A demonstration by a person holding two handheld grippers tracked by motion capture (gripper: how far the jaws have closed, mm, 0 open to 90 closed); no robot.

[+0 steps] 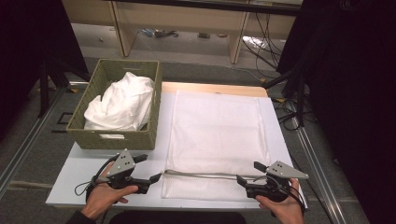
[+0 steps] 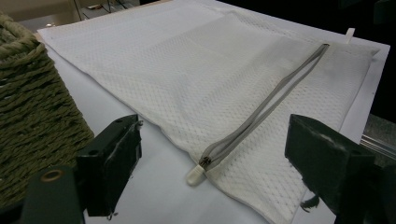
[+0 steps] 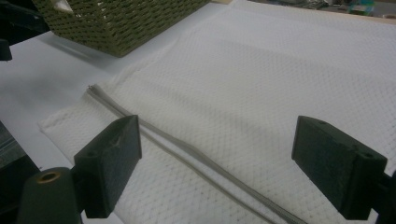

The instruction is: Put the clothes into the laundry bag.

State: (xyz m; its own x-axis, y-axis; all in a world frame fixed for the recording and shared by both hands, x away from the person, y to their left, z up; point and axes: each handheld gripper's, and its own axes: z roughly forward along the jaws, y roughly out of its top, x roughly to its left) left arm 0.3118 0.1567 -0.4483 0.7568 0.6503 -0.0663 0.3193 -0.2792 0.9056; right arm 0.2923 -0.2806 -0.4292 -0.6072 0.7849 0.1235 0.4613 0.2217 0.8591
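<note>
A white mesh laundry bag (image 1: 215,135) lies flat on the white table (image 1: 84,168). Its grey zipper (image 1: 205,175) runs across near the front edge. My left gripper (image 1: 148,168) rests at the zipper's left end, open, with the white zipper pull (image 2: 196,173) on the table just ahead of its jaws. My right gripper (image 1: 248,171) is at the zipper's right end, also open. In the left gripper view the gripper (image 2: 214,128) has the zipper (image 2: 271,105) running away from it. In the right gripper view the gripper (image 3: 217,128) hovers over the zipper (image 3: 187,156). Neither holds anything.
A woven green basket (image 1: 116,135) stands at the table's back left, holding crumpled white cloth (image 1: 122,102). It is close to my left gripper, seen as the basket wall (image 2: 32,107). Table legs and cables lie on the floor beyond the table (image 1: 261,46).
</note>
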